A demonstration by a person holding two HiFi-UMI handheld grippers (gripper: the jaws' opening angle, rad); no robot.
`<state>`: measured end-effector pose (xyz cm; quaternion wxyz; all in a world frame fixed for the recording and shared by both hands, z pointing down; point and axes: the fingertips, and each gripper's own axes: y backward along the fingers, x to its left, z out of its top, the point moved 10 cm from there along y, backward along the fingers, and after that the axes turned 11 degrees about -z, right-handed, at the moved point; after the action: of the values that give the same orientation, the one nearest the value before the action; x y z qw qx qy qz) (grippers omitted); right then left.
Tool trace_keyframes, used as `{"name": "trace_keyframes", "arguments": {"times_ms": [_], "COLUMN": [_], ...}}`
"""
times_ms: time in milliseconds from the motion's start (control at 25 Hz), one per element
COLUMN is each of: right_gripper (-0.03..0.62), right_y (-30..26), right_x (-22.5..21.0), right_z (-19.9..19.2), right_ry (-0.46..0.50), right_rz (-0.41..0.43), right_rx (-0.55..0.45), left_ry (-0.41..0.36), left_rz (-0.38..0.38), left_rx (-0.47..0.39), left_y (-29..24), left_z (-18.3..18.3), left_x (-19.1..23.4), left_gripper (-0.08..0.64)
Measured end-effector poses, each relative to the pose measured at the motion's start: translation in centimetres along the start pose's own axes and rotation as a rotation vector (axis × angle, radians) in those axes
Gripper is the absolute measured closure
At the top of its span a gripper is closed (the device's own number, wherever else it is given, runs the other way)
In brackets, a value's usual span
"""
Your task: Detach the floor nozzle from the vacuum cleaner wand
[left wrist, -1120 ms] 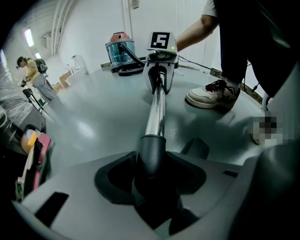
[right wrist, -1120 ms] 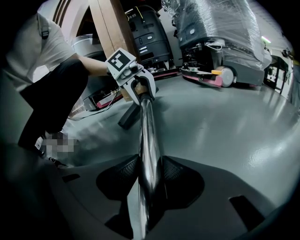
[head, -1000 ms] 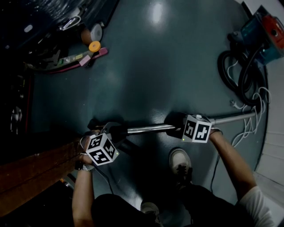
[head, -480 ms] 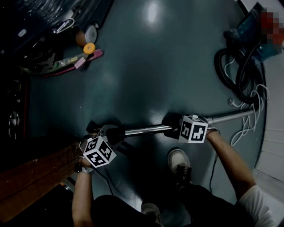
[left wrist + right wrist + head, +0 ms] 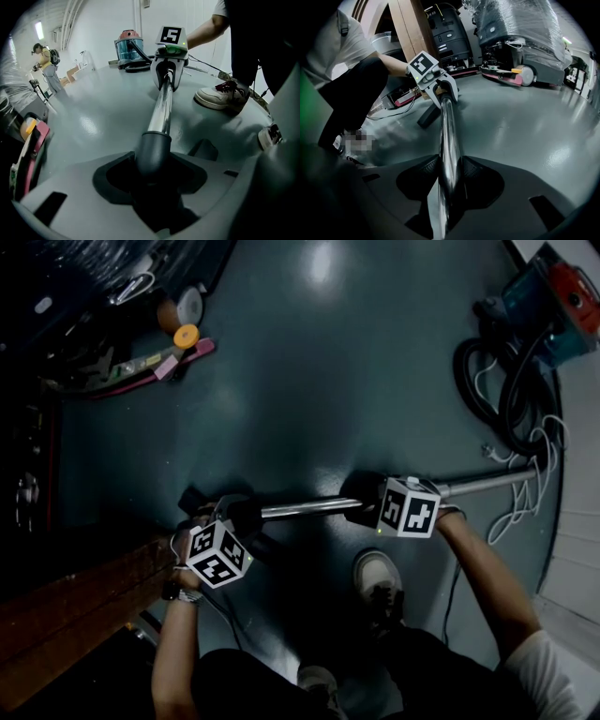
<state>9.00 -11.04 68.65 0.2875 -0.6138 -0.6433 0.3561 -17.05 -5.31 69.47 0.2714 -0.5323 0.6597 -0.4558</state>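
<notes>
Grey floor; right tongs clamp wand, left tongs, jaws just eased wider, hold nozzle neck; the two still joined.

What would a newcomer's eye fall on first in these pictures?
The shiny wand stretched across the dark floor, the right tool clamped on it. At its left end the left tool, jaws just opening, has the nozzle's dark collar between them. A teal vacuum cleaner sits at the head view's upper right.

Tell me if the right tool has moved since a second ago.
No. The right tool stays on the shiny metal wand, equally far above the white shoe.
</notes>
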Motion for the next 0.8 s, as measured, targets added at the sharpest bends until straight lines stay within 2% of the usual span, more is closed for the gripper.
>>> {"name": "trace_keyframes", "arguments": {"times_ms": [280, 600, 680, 800], "right_gripper": [0.428, 0.428, 0.428, 0.428], "right_y": [0.5, 0.9, 0.9, 1.2], "right_x": [0.4, 0.7, 0.7, 0.3], "right_z": [0.1, 0.2, 0.1, 0.3], "right_ry": [0.026, 0.053, 0.046, 0.040], "right_rz": [-0.010, 0.008, 0.009, 0.014], "right_rx": [-0.031, -0.038, -0.046, -0.051], "left_ry": [0.018, 0.106, 0.094, 0.050], "left_rz": [-0.078, -0.217, -0.200, -0.127], "left_rx": [0.043, 0.028, 0.026, 0.015], "left_y": [0.8, 1.0, 1.1, 1.7], "left_z": [0.4, 0.3, 0.4, 0.7], "left_x": [0.1, 0.4, 0.3, 0.0], "left_gripper": [0.365, 0.367, 0.367, 0.367]}}
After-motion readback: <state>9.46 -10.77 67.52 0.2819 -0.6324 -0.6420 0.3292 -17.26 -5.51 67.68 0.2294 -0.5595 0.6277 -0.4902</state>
